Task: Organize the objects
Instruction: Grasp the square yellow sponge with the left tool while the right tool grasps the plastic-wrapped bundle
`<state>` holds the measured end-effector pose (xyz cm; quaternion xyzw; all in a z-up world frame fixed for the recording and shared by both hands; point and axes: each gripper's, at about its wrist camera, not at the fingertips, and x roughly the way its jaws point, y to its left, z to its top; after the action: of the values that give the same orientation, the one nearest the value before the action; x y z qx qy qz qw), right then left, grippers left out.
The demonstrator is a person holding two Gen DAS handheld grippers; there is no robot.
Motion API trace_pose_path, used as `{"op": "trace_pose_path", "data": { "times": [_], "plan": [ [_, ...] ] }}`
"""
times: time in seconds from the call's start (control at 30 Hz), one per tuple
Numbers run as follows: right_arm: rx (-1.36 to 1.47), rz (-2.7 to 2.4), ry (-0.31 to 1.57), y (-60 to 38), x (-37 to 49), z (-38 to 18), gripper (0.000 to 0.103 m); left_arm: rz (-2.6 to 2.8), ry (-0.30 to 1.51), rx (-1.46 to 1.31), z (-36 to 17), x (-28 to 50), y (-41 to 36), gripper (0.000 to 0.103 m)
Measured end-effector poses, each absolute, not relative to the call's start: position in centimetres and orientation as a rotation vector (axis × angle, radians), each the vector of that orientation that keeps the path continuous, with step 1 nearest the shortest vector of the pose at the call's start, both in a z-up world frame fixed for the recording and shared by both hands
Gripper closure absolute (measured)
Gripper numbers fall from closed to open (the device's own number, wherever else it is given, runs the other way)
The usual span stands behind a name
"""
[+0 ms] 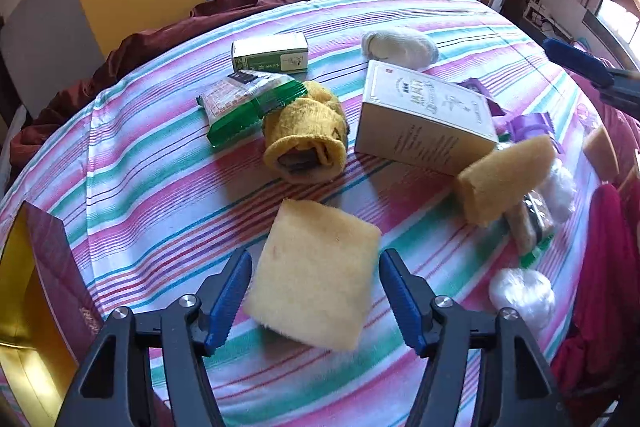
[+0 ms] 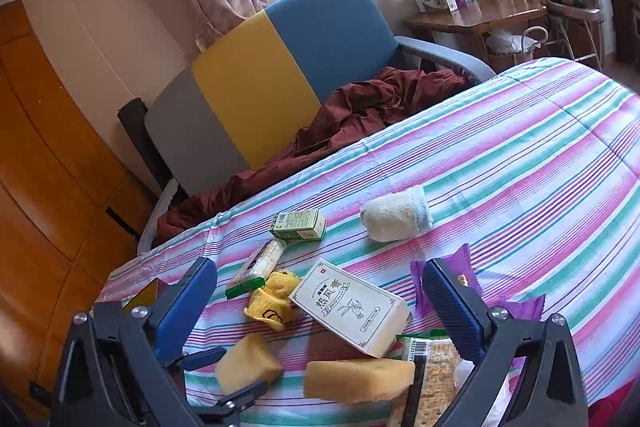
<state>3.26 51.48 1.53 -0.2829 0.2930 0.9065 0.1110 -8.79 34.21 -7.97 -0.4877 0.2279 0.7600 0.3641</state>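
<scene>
Left wrist view: my left gripper [image 1: 314, 291] is spread around the yellow sponge [image 1: 312, 275]. The sponge sits btwn the blue pads [image 1: 230, 297] w/ a sliver of gap each side, so nothing's pinched yet as far as I can see. I straddle it across its flat sides, prob. bc foam squashes and the broad faces give the best bite. It's at the near edge of the striped cloth [image 1: 160, 167], apart from the main clutter.

My right gripper [image 2: 316, 269] is spread wide and empty, hanging over the cream box [image 2: 352, 307], I think as standby while the left works.

The 2nd sponge [image 1: 504, 179] leans tilted on a cracker pack [image 1: 532, 227], not flat. The yellow sock roll [image 1: 304, 143] touches the green snack packet [image 1: 248, 103]. The white sock roll [image 1: 400, 43] and small green box [image 1: 270, 53] lie further back.

Containers: only one, the maroon box w/ gold lining [image 1: 44, 267] at the left edge, open side toward me. The part of the inside I can see holds nothing; the rest is out of frame. Likely where the sponge goes, but that's my guess.
</scene>
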Motion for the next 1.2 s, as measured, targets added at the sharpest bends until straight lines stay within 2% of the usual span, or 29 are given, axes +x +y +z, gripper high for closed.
{"op": "trace_pose_path", "data": {
  "times": [0.23, 0.43, 0.63, 0.8, 0.83, 0.97, 1.13, 1.17, 1.2],
  "plan": [
    [-0.893, 2.642, 0.822, 51.5, 2.6, 0.9, 0.000, 2.021, 0.472, -1.204, -7.5, -5.7, 31.7, 0.050],
    [-0.943, 2.627, 0.806, 51.3, 2.2, 0.4, 0.000, 2.058, 0.505, -1.053, -7.9, -0.1, 29.1, 0.051],
    [-1.018, 2.622, 0.757, 50.5, 1.4, -0.2, 0.001, 2.052, 0.426, -1.088, -9.0, -1.3, 28.8, 0.051],
    [-1.132, 2.642, 0.886, 50.1, 2.0, -0.6, 0.015, 2.045, 0.428, -1.098, -9.4, -1.4, 28.8, 0.051],
    [-1.173, 2.654, 0.877, 49.6, 2.3, -0.5, 0.015, 2.042, 0.427, -1.092, -9.4, -1.4, 28.8, 0.051],
    [-1.414, 2.674, 0.751, 46.9, 4.0, -0.7, 0.027, 2.035, 0.383, -1.088, -9.5, -1.4, 28.3, 0.051],
    [-1.765, 2.550, 0.529, 43.3, 5.5, -3.5, 0.032, 2.033, 0.352, -1.086, -9.4, -1.5, 28.0, 0.051],
    [-1.801, 2.522, 0.502, 42.8, 5.5, -4.4, 0.035, 2.035, 0.340, -1.090, -9.2, -1.4, 27.9, 0.051],
    [-1.835, 2.487, 0.490, 42.6, 5.3, -5.3, 0.044, 2.037, 0.328, -1.093, -9.0, -1.4, 27.7, 0.051]
  ]
}}
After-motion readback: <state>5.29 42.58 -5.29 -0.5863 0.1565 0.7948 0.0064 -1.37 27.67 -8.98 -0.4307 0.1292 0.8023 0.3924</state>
